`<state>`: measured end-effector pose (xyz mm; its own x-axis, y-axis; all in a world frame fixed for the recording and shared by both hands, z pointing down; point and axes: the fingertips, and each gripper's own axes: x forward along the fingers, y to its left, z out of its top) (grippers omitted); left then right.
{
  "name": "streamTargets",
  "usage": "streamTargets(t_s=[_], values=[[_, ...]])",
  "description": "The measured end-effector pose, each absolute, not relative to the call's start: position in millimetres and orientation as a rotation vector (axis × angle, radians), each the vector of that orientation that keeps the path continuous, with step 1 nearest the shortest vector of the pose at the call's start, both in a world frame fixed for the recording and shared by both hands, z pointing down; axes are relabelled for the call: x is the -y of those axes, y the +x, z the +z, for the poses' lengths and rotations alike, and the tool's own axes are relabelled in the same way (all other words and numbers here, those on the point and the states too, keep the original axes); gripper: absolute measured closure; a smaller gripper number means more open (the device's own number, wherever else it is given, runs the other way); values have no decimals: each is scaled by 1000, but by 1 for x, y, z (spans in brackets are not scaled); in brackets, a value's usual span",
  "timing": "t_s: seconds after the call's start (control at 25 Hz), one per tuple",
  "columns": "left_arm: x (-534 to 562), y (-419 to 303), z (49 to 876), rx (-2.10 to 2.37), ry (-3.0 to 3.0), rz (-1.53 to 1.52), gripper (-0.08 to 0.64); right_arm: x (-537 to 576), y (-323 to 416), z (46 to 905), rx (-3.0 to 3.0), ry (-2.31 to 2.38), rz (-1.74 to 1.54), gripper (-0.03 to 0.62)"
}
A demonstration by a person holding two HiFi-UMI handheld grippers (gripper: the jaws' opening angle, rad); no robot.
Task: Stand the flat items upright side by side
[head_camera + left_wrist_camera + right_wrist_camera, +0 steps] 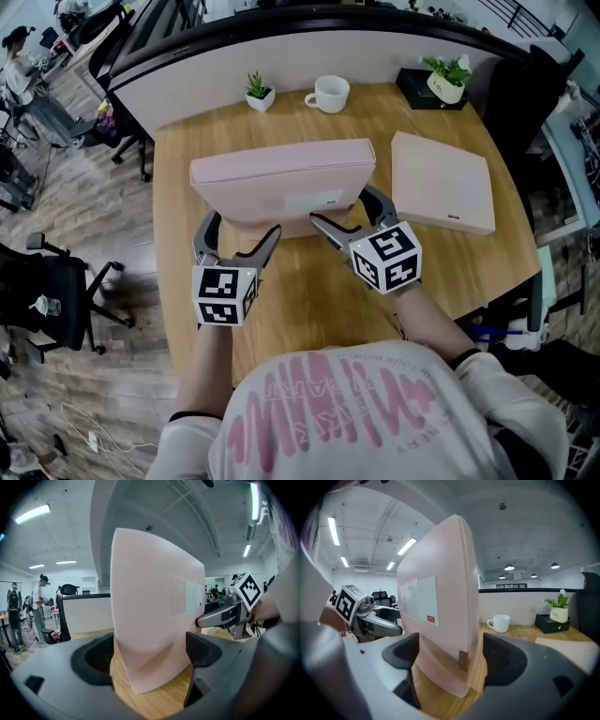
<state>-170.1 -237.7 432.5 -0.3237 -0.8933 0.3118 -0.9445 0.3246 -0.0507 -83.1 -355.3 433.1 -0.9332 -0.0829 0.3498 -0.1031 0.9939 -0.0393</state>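
A pink flat box (281, 183) stands upright on its long edge in the middle of the wooden table (309, 309), its labelled face toward me. My left gripper (241, 230) straddles its lower left corner, one finger beside the end and the other before the face. In the left gripper view (147, 656) the box (154, 620) fills the gap between wide jaws. My right gripper (345, 208) straddles the lower right corner the same way; its own view (450, 656) shows a slit of wood beside the box (440, 620). A second pink box (441, 183) lies flat to the right.
At the table's far edge stand a small potted plant (259, 91), a white mug (330, 93) and another plant on a black box (446, 82), all before a low partition. An office chair (56, 291) stands on the floor at the left.
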Motion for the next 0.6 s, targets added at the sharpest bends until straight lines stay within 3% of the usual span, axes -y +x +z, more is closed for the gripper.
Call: streamTargets(t_s=[0.6], values=[[218,-143,443,2534,1146,222,75,401,-18,432,2760,-144,24,167]])
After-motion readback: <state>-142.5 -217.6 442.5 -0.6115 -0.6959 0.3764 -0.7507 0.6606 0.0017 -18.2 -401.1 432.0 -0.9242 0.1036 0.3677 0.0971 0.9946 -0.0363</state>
